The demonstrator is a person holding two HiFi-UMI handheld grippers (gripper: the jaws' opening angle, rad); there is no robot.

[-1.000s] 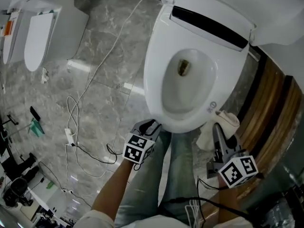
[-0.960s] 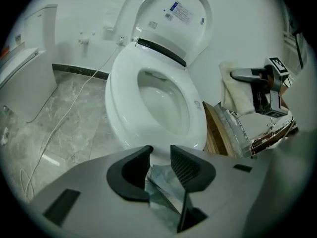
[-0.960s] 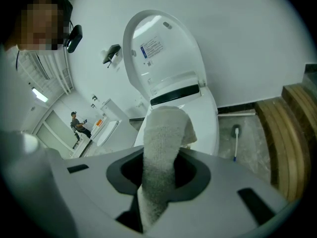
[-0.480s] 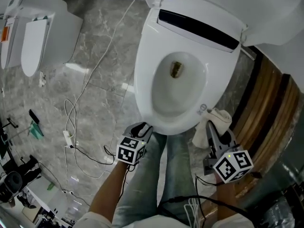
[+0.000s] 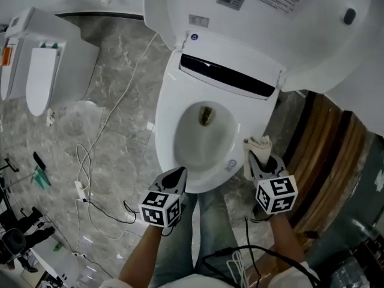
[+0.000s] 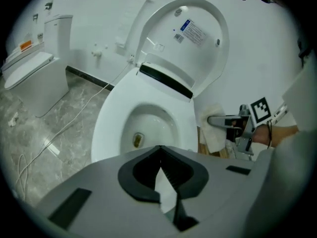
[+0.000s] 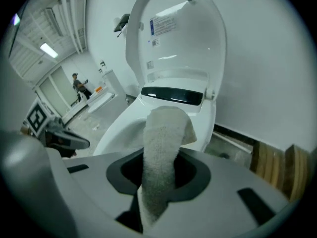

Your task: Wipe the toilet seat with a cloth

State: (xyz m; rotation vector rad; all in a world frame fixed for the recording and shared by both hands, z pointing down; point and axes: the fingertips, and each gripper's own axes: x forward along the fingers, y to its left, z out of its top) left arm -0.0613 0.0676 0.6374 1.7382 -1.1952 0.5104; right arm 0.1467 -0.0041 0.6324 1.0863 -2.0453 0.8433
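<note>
The white toilet seat (image 5: 165, 140) is down and its lid (image 5: 258, 17) stands up. My left gripper (image 5: 178, 174) hovers at the seat's front left rim. Its jaws have just been closing and now meet at the tips with nothing between them (image 6: 159, 150). My right gripper (image 5: 257, 156) is at the seat's front right edge, shut on a folded whitish cloth (image 5: 256, 144). In the right gripper view the cloth (image 7: 166, 133) sticks up out of the jaws in front of the bowl. The left gripper view shows the cloth (image 6: 214, 135) beside the seat (image 6: 109, 128).
A second toilet (image 5: 42, 59) stands at the far left. White and black cables (image 5: 102, 137) trail over the grey marble floor. A wooden panel (image 5: 327, 161) runs along the right. The person's jeans-clad legs (image 5: 201, 233) are just below the bowl.
Both grippers have moved up toward the bowl's front rim. The left jaws went from open to shut. The right gripper carried the cloth up beside the seat's right edge.
</note>
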